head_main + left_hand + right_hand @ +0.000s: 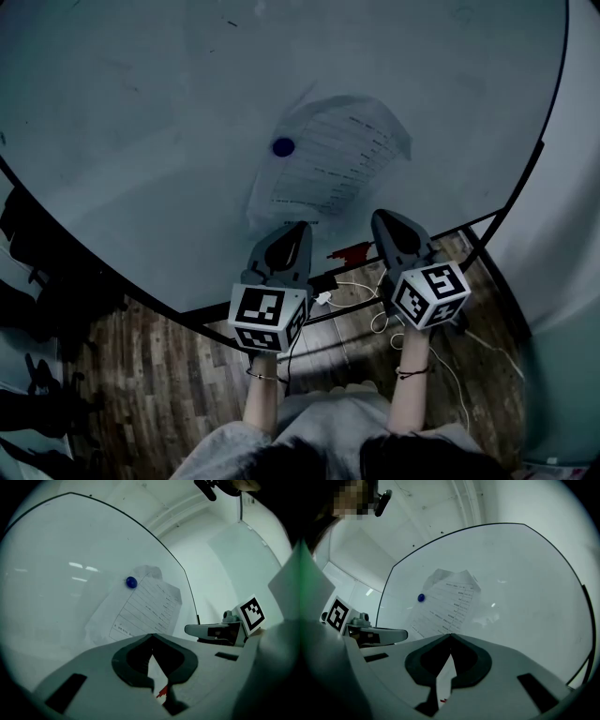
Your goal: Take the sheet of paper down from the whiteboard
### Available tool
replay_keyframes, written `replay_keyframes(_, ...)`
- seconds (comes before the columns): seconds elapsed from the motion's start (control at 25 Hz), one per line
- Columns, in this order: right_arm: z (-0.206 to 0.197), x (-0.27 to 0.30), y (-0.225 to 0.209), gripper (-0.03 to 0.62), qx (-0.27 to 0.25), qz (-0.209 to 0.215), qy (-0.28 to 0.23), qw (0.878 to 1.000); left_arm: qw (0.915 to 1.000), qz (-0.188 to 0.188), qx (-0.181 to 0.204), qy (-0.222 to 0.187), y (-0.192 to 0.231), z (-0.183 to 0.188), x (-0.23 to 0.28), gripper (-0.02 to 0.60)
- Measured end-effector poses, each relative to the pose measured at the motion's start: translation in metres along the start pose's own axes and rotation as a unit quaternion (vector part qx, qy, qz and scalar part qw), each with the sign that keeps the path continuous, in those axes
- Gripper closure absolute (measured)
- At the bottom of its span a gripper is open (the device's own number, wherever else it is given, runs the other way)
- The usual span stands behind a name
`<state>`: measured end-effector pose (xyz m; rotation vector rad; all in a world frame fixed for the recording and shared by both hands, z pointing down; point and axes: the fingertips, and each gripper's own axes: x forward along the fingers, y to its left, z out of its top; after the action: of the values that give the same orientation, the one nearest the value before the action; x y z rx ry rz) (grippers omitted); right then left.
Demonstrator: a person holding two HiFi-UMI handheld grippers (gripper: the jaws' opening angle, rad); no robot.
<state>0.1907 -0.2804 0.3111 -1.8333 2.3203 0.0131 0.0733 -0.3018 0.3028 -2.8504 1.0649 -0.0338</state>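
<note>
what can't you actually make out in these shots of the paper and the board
Print on the sheet of paper: too small and blurred in every view.
Sheet's lower edge: partly behind the left claw in the head view, covered by the claw bodies in both gripper views.
Red thing below the whiteboard: small, dark, beside the right claw in the head view; unidentifiable.

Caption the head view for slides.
Left gripper and right gripper, shut, below the sheet of paper pinned by a magnet on the whiteboard.
</note>
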Motion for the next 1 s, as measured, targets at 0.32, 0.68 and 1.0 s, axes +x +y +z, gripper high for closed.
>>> replay_keyframes(0.32,0.016,0.016,-0.025,0.594,0.005,0.035,0.009,0.999,0.9977,0.064,0.018,-0.009,0.007,0.024,0.013,0.577)
replay_keyframes(0.68,0.015,0.026,-0.029,0.592,0.013,0.077,0.015,0.997,0.9916,0.121,0.046,-0.005,0.015,0.033,0.016,0.577)
replay_keyframes(1.0,0.016,0.034,-0.025,0.536,0.023,0.107,0.016,0.994,0.9827,0.166,0.081,-0.015,0.024,0.053,0.016,0.575)
